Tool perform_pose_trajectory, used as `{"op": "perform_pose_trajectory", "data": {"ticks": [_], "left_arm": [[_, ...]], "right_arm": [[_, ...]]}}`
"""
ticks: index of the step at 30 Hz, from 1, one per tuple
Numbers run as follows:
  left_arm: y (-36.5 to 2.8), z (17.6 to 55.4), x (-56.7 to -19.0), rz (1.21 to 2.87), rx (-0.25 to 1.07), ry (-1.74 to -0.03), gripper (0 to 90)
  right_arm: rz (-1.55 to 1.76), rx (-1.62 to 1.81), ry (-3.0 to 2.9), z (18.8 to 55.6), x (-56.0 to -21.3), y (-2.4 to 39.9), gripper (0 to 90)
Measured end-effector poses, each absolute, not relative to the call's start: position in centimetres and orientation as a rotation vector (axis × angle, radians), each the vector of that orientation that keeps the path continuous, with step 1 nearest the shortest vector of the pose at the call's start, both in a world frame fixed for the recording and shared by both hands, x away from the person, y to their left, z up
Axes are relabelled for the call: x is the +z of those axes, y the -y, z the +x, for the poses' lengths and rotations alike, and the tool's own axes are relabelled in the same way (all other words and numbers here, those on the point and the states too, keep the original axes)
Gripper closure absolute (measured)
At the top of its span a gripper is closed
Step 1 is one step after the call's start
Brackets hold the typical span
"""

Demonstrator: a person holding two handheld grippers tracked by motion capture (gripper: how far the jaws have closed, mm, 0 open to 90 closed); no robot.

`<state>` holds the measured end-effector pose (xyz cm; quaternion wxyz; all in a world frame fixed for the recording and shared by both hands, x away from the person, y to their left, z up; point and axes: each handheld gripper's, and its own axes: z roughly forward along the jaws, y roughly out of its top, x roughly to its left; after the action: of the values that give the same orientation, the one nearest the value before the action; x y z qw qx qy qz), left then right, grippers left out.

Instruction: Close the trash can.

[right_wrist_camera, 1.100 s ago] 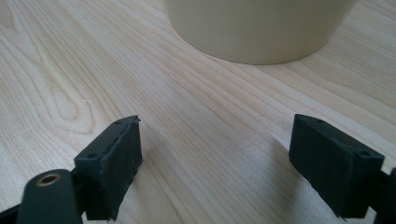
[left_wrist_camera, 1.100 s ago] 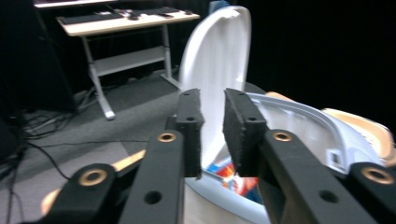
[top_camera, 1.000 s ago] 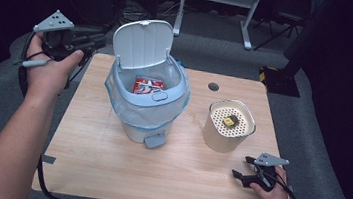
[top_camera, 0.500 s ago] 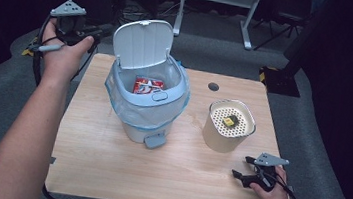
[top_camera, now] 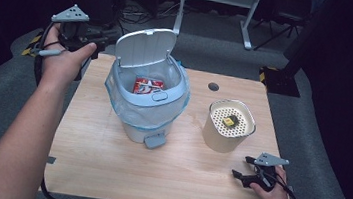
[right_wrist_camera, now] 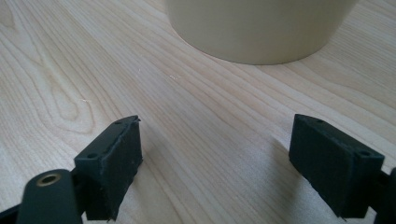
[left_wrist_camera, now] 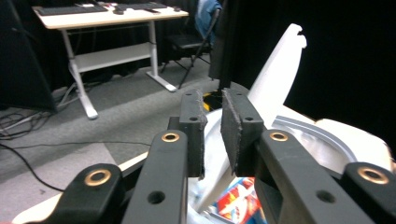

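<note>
A pale blue pedal bin (top_camera: 146,107) with a clear liner stands mid-table, its white lid (top_camera: 144,48) raised. Red and white packaging (top_camera: 146,86) lies inside it. My left gripper (top_camera: 111,36) is held in the air off the table's far left corner, pointing at the lid. In the left gripper view its pads (left_wrist_camera: 212,100) stand almost together with nothing between them, and the lid (left_wrist_camera: 279,70) rises just beyond. My right gripper (top_camera: 241,167) rests open on the wood near the front right, with bare table between its pads (right_wrist_camera: 215,144).
A beige tub (top_camera: 229,128) with a perforated top and a small yellow piece (top_camera: 231,121) on it stands just beyond the right gripper, and shows as a beige wall (right_wrist_camera: 261,28). A cable hole (top_camera: 213,86) is at the back of the table (top_camera: 96,166). A desk (left_wrist_camera: 93,11) stands farther off.
My left hand has risen and moved right, bringing the gripper closer to the bin's raised lid. The right gripper has stayed where it was.
</note>
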<state>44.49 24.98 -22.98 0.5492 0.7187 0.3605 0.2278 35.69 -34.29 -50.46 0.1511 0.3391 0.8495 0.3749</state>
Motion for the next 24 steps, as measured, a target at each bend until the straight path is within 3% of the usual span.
{"op": "perform_pose_trajectory", "data": {"ticks": [7, 24], "left_arm": [[-23.2, 42.5, -23.6, 1.757, 0.580, -0.842, 60.3], [-18.5, 41.2, -26.4, 1.871, 0.430, -0.747, 58.2]], "right_arm": [[0.974, 1.076, -2.439, 35.7, -50.5, 34.3, 17.2], [0.967, 1.075, -2.443, 35.8, -50.5, 34.3, 17.2]]}}
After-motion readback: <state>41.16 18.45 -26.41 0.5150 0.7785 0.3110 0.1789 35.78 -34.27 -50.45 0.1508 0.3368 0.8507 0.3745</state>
